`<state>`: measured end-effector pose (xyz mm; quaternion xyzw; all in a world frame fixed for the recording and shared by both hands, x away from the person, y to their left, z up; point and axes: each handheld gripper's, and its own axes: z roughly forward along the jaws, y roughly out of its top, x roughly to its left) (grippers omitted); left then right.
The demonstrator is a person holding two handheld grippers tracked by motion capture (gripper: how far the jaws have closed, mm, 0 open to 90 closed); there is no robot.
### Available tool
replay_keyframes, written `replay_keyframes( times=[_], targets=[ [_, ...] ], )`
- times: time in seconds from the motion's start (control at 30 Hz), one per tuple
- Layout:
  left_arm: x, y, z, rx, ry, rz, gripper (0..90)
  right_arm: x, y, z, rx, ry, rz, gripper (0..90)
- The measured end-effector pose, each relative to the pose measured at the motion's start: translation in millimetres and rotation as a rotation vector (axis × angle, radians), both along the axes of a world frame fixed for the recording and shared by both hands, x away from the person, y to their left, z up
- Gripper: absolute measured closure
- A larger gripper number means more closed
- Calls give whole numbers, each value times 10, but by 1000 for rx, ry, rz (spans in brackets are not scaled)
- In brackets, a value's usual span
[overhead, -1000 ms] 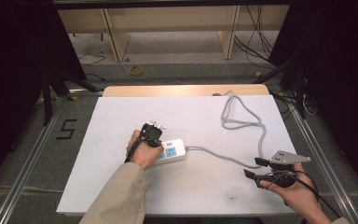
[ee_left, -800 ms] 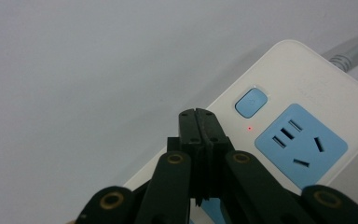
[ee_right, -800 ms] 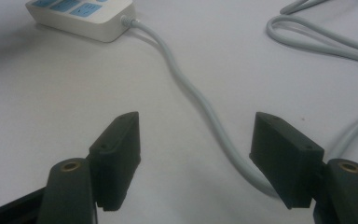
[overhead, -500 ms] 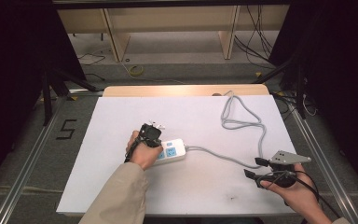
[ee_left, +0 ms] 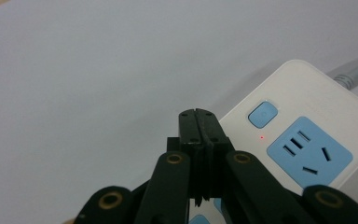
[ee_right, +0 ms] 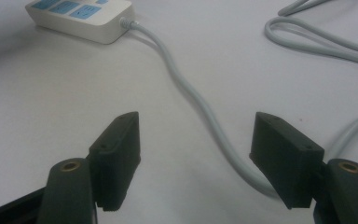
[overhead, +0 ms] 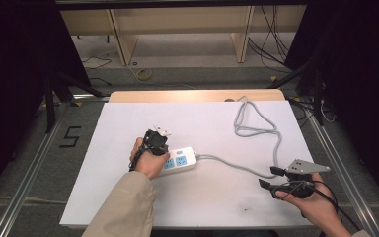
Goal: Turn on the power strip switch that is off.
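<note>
Nothing moved: one power strip (overhead: pixel 180 160) (two sockets visible); left fingers (ee_left: pixel 198 122) closed empty, right fingers (ee_right: pixel 196 158) wide apart.

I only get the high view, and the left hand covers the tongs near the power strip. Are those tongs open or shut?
Observer: The left tongs are shut, pads pressed flat together with nothing between them, in the left gripper view.
Operator: Where do the tips sit against the strip?
Observer: Just beside the power strip, near the end that carries its blue switch.
Operator: Is the strip powered?
Observer: A small red light glows just below that switch.
Operator: And the right tongs?
Observer: The right tongs stand wide open above the table, and the grey cable runs between the two jaws, touching neither, in the right gripper view.
</note>
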<state>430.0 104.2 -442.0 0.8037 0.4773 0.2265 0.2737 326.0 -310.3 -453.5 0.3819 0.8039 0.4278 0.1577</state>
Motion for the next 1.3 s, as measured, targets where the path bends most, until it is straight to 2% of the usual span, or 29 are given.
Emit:
replay_keyframes(
  times=[0.03, 0.37, 0.63, 0.8, 0.97, 1.1, 1.3],
  targets=[
    [-4, 9, 8, 0, -1, -5, 864, 0, 0, 0, 1, 0, -2, 333],
    [-48, 46, 58, -16, -17, -12, 846, -1, -5, 2, 4, -2, -4, 333],
    [-75, 61, 84, -54, -33, -23, 773, 1, -7, 0, 3, -3, -5, 332],
    [-92, 65, 102, -65, -49, -33, 691, 0, -11, 2, 4, -4, -5, 332],
    [-109, 79, 123, -95, -72, -44, 597, -1, -14, 3, 6, -4, -7, 332],
    [-127, 68, 130, -141, -95, -92, 519, 0, -15, 3, 6, -4, -7, 332],
    [-163, 59, 154, -171, -90, -119, 449, 0, -17, 2, 7, -4, -7, 332]
  ],
)
